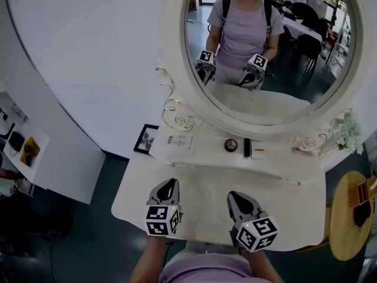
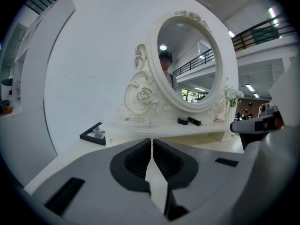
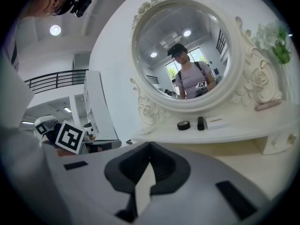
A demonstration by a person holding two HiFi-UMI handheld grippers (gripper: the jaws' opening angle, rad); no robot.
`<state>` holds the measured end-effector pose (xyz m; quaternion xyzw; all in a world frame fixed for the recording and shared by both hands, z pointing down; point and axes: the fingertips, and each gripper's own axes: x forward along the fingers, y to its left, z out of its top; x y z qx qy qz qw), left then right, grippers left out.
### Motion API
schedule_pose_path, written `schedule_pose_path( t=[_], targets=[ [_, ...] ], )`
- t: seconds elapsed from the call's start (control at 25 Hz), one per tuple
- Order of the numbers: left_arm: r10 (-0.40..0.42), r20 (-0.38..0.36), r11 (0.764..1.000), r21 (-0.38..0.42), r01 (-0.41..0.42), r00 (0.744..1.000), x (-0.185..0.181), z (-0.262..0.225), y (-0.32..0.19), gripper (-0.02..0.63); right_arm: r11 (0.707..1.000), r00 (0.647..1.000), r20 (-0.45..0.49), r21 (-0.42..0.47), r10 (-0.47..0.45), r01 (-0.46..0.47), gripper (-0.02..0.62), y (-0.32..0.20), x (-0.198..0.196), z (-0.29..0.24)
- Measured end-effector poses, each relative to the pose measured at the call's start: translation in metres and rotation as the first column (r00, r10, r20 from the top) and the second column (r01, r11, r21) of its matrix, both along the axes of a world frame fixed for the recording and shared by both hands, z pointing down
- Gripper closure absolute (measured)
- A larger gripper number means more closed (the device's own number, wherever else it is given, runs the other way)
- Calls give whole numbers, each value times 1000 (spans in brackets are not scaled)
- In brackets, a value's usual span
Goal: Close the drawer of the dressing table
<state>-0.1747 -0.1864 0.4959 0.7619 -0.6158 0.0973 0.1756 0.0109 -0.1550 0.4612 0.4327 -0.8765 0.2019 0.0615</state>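
So the white wall (image 1: pixel 88 52) fills the back, and the white counter (image 1: pixel 203 208) is pushed up against it, right in front of the person. A big oval mirror (image 1: pixel 265 40) with a curly carved frame stands on it, and you can see the person and both tools reflected in there. Along the foot of the mirror runs a raised shelf (image 1: pixel 209 151). Off to the right, apart from the counter, there's a round wooden side table (image 1: pixel 347 217).

Both tools hang over the near part of the counter, side by side and well apart. The left tongs (image 1: pixel 171 183) are pinched together with nothing in them. Same deal with the right tongs (image 1: pixel 232 194): tips meeting, empty.

On the shelf's left end lies a leaflet (image 1: pixel 177 141), with a black photo frame (image 1: pixel 145 138) just beside it on the lower counter. White flowers (image 1: pixel 347 134) are over by the mirror's right side.

The only drawer (image 3: pixel 281 142) I can make out is a little one with a round knob under the shelf's right end, and it looks pushed in flush. The counter's front is hidden from above.

Mid-shelf, in a row: small white box (image 1: pixel 258 151), black tube (image 1: pixel 247 147), round compact (image 1: pixel 231 145)
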Motion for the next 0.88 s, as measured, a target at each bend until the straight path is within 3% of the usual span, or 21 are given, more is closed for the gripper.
schedule_pose_path(
  t=[0.88],
  targets=[
    [20,-63,999,49,-17,998,9,-19,50,603,998,1000,-5,52,-22,22,592,13,2,-14]
  ],
)
